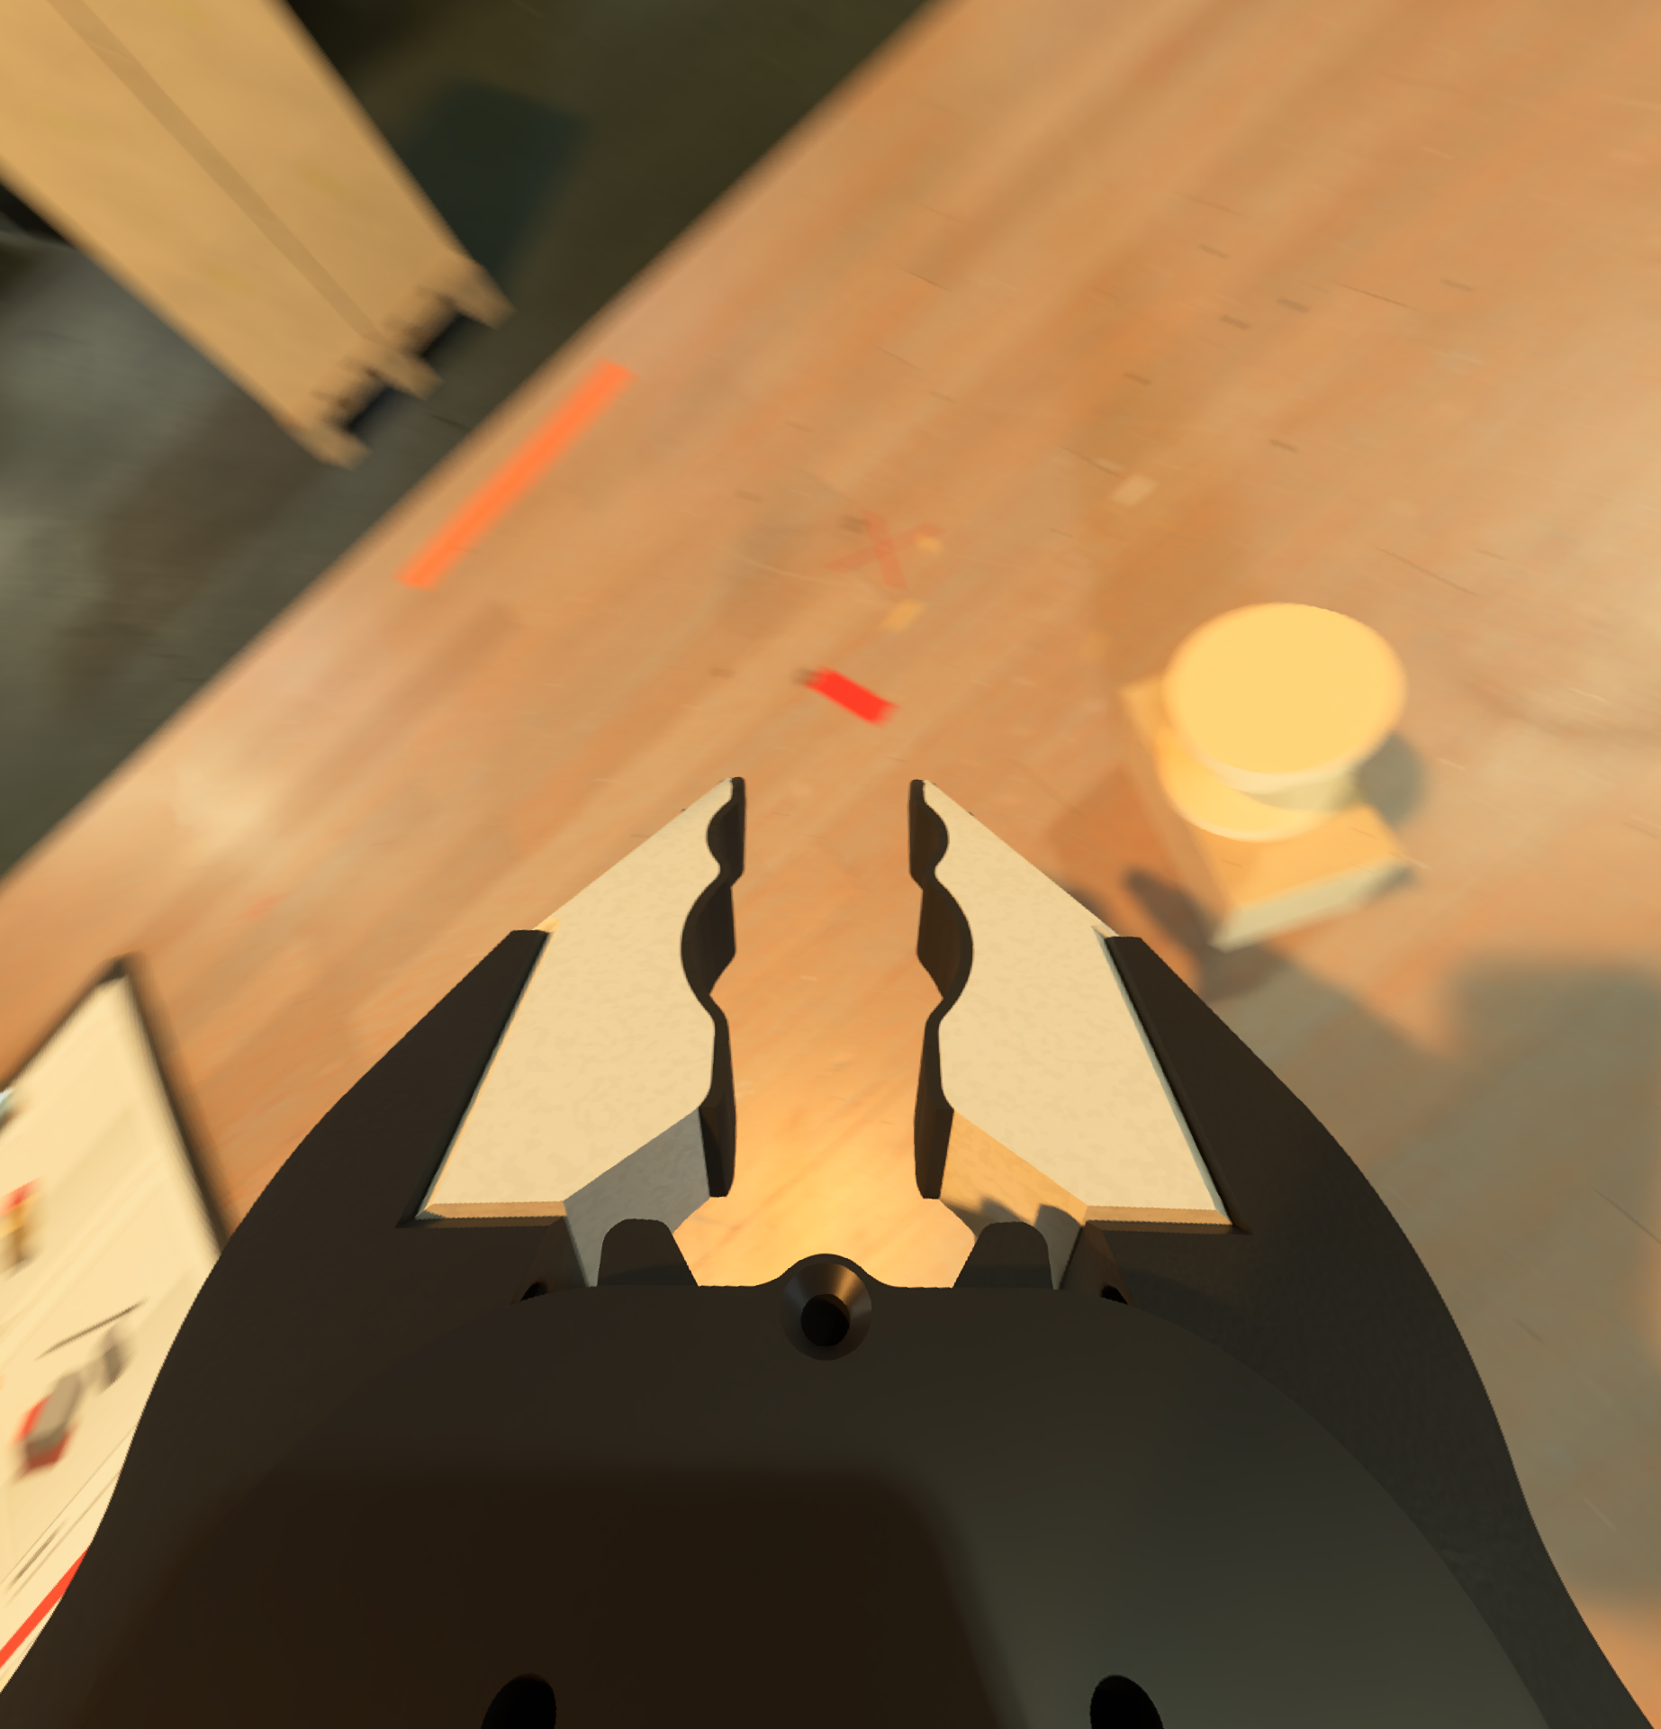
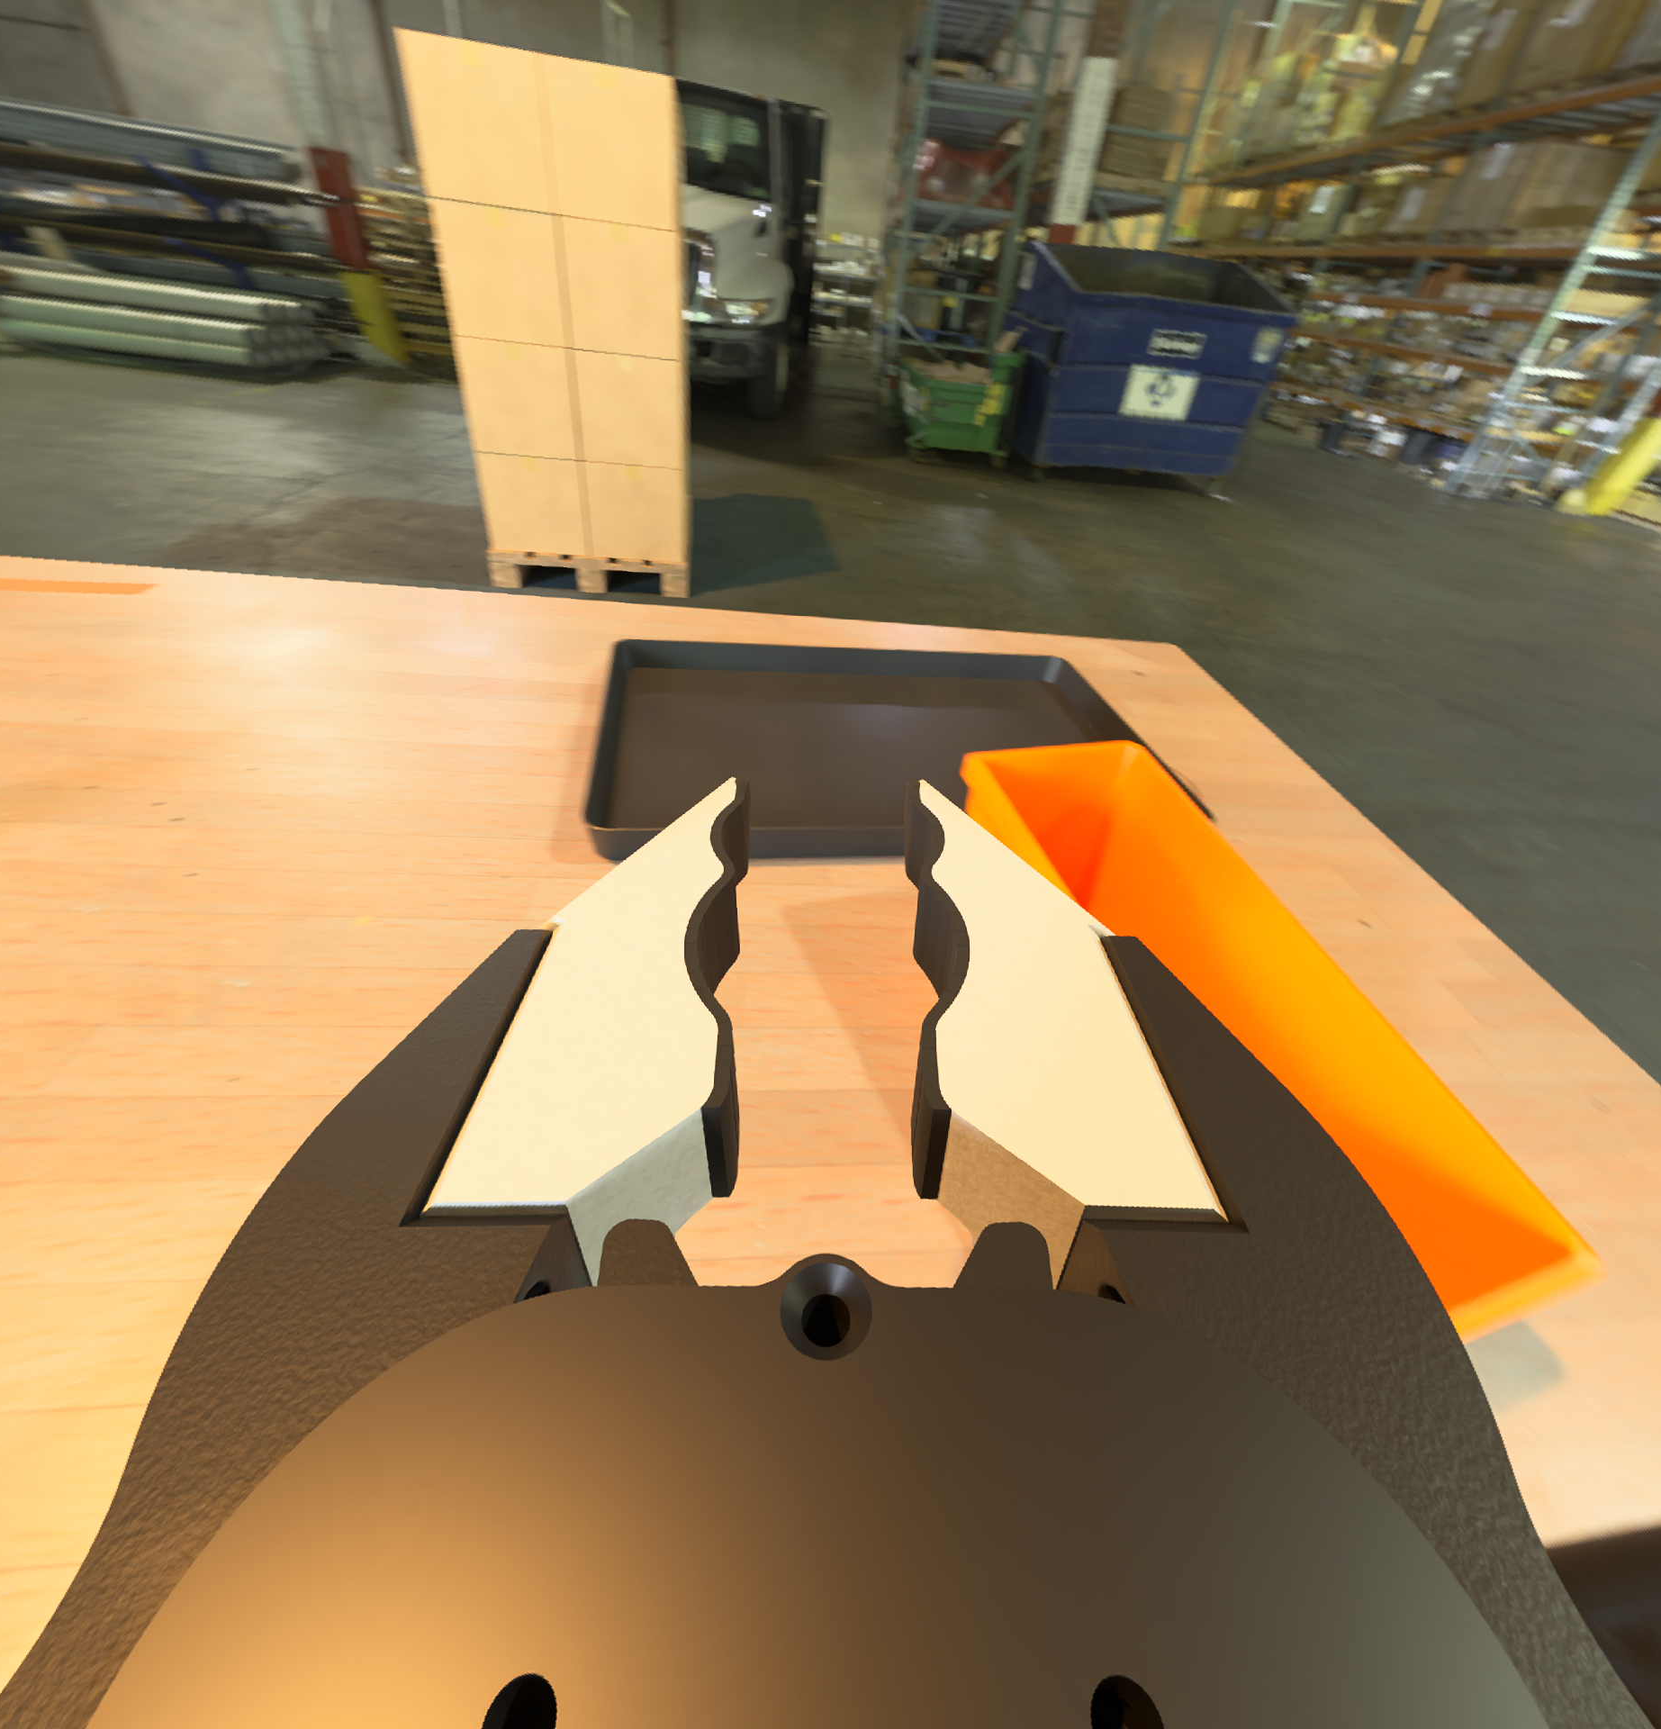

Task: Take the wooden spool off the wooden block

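In the left wrist view a pale wooden spool [image 1: 1280, 697] stands upright on a flat square wooden block [image 1: 1303, 870] on the wooden table, to the right of and beyond my fingertips. My left gripper [image 1: 824, 795] is open and empty, above the table and apart from the spool. My right gripper [image 2: 826, 795] is open and empty over bare table; the spool and block do not show in the right wrist view.
A black tray [image 2: 620, 748] and an orange bin [image 2: 1275, 982] sit ahead and right of the right gripper. A printed sheet [image 1: 50, 1263] lies at the left. Red tape marks [image 1: 850, 697] and an orange strip [image 1: 518, 472] lie near the table edge. A stack of boxes [image 2: 564, 309] stands beyond.
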{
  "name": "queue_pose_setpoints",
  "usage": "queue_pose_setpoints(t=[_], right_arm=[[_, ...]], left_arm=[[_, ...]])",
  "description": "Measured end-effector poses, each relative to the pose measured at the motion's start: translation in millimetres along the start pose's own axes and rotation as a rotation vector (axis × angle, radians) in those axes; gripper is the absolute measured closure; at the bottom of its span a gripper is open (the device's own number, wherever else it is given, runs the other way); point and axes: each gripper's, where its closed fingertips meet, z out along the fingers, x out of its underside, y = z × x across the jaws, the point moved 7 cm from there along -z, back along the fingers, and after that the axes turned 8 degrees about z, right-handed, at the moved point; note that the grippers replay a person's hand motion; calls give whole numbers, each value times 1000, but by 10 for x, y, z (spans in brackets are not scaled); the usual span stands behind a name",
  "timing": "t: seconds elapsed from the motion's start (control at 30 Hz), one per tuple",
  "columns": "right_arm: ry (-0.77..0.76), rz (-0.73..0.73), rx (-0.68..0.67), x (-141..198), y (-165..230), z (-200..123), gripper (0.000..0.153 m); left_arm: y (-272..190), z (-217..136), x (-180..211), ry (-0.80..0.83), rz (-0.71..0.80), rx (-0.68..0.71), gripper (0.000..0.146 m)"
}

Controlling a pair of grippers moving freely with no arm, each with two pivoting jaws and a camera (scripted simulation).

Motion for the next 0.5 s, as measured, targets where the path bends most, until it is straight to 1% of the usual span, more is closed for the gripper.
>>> queue_pose_setpoints(t=[0.03, 0.1, 0.17, 0.23, 0.27, 0.3, 0.33, 0.4, 0.43, 0.5], right_arm=[[-1, -7, -37, -21, 95, 15, 119], [-4, -20, -111, -40, 281, 51, 119], [7, -24, -177, -27, 435, 85, 119], [25, -32, -218, -7, 539, 109, 119], [33, -36, -230, 0, 575, 116, 119], [38, -38, -241, 5, 606, 122, 119], [41, -36, -252, 8, 635, 126, 119], [45, -37, -273, 11, 674, 132, 119], [48, -38, -277, 11, 685, 135, 119], [50, -39, -280, 10, 700, 135, 119]], left_arm=[[-72, 45, -29, 30, 3, 108, 106], [-205, 117, -61, 99, -84, 281, 96], [-300, 144, -95, 151, -262, 410, 89], [-370, 154, -110, 182, -472, 586, 82], [-388, 175, -100, 196, -567, 650, 79], [-395, 205, -73, 217, -643, 680, 77], [-394, 239, -40, 246, -700, 676, 76], [-403, 286, -17, 279, -777, 636, 68], [-424, 297, -29, 278, -799, 627, 65], [-489, 311, -73, 279, -792, 600, 64]])
